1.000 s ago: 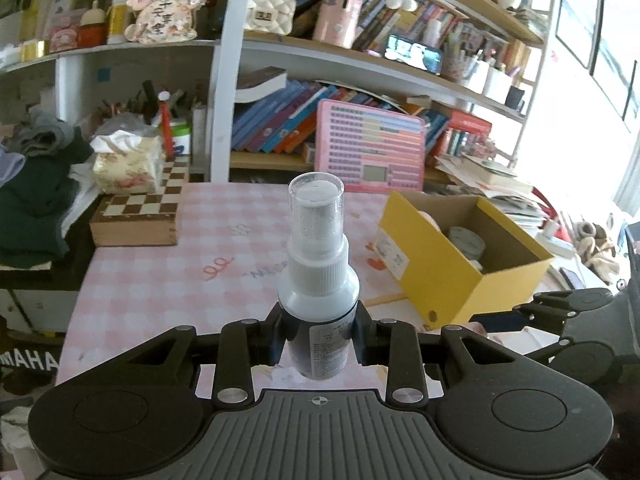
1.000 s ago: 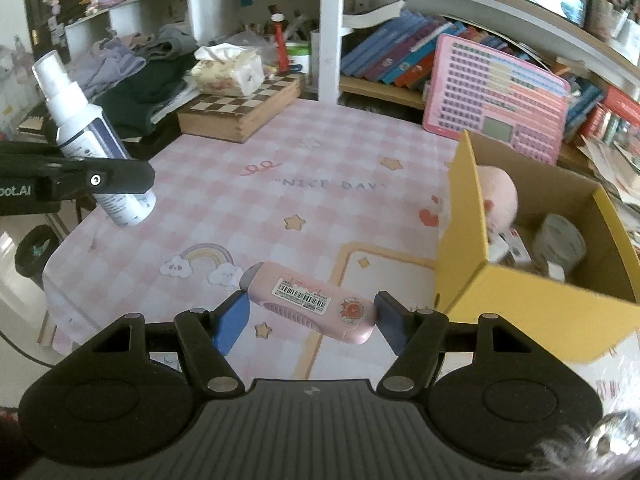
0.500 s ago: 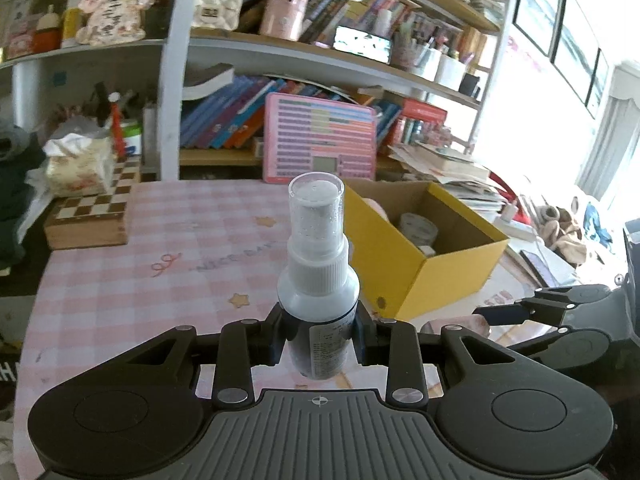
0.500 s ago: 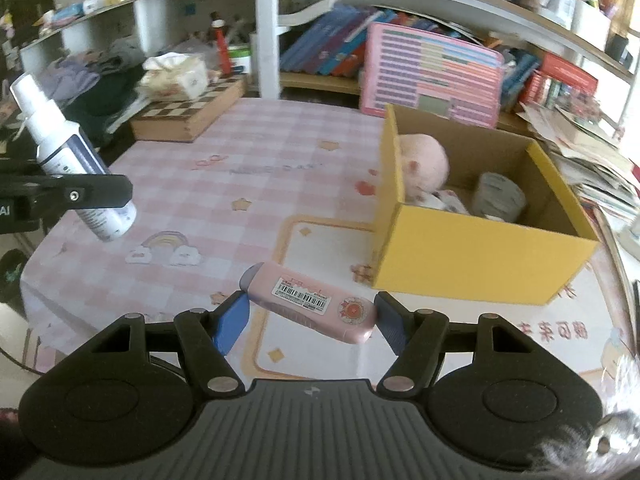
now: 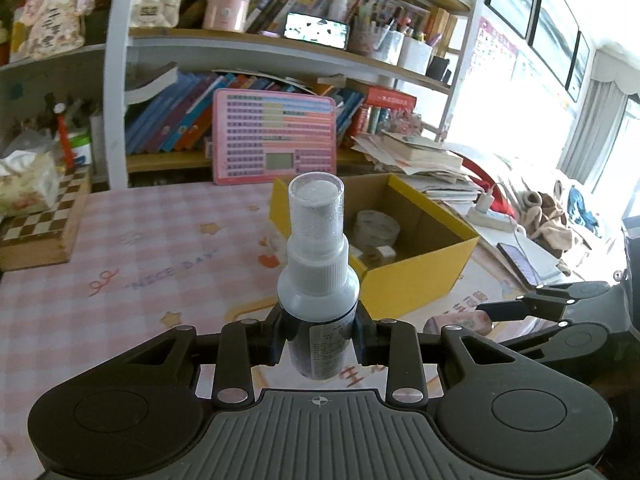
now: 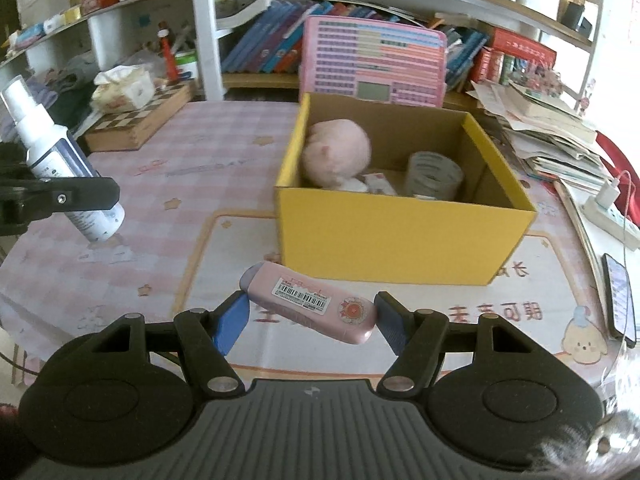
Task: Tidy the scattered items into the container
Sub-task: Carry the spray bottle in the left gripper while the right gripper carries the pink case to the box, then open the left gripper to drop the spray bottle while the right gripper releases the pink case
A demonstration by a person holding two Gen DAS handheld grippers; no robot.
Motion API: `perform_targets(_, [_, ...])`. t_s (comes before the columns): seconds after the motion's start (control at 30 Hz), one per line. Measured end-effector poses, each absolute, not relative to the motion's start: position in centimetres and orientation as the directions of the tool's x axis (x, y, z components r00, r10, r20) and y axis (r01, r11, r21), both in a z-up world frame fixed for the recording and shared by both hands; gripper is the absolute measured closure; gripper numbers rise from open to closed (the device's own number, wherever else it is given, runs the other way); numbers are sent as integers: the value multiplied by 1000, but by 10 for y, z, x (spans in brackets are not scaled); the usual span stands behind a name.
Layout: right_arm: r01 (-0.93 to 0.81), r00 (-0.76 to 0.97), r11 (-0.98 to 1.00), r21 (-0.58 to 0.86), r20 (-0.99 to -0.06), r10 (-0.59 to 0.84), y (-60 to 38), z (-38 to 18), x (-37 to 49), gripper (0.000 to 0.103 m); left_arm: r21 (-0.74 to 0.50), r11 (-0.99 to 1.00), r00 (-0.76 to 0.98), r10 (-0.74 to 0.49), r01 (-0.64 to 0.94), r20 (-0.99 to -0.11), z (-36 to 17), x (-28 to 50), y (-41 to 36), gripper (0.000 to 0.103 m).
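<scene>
My left gripper [image 5: 319, 338] is shut on a white spray bottle [image 5: 318, 280] with a clear cap, held upright above the pink checked tablecloth. The same spray bottle [image 6: 60, 164] shows at the left edge of the right wrist view. My right gripper [image 6: 312, 316] is shut on a pink oblong case [image 6: 310, 302] with a barcode label, held lengthwise between the blue pads. The yellow cardboard box [image 6: 400, 236] stands open just beyond it, holding a pink plush toy [image 6: 336, 152], a tape roll [image 6: 434, 174] and small items. The box [image 5: 416, 276] lies right of the bottle.
A chessboard box [image 6: 140, 120] with a tissue pack sits at the table's far left. A pink keyboard toy [image 6: 372, 64] leans on the bookshelf behind the box. Papers [image 6: 548, 132], a charger and a phone [image 6: 618, 300] crowd the right edge.
Both grippers have swung towards the yellow box, each keeping its item. The box now sits nearer and more central in both views.
</scene>
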State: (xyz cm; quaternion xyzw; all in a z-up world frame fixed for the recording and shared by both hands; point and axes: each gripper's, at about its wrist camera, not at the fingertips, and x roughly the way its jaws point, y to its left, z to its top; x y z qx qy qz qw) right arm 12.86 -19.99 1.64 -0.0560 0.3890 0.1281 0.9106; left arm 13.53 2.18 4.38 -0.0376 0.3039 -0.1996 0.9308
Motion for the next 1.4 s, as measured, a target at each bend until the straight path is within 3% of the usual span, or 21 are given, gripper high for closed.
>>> perform_targets(0.7, [-373,710,928,-25,-651,267,-297,33,212,37,-146,943,782,-330,299,-529,49,205,-85,72])
perform_targets(0.97, [-501,680,860,-94,-658,324,-289,20,275,36,-69,962,797,-259,265,-545,50,256,-111,72])
perform_targets(1.4, [-617,550,780,-106,-767,331,-259,-23,340,36,-61,943,662,-274,327,-698,8,367,-161,72])
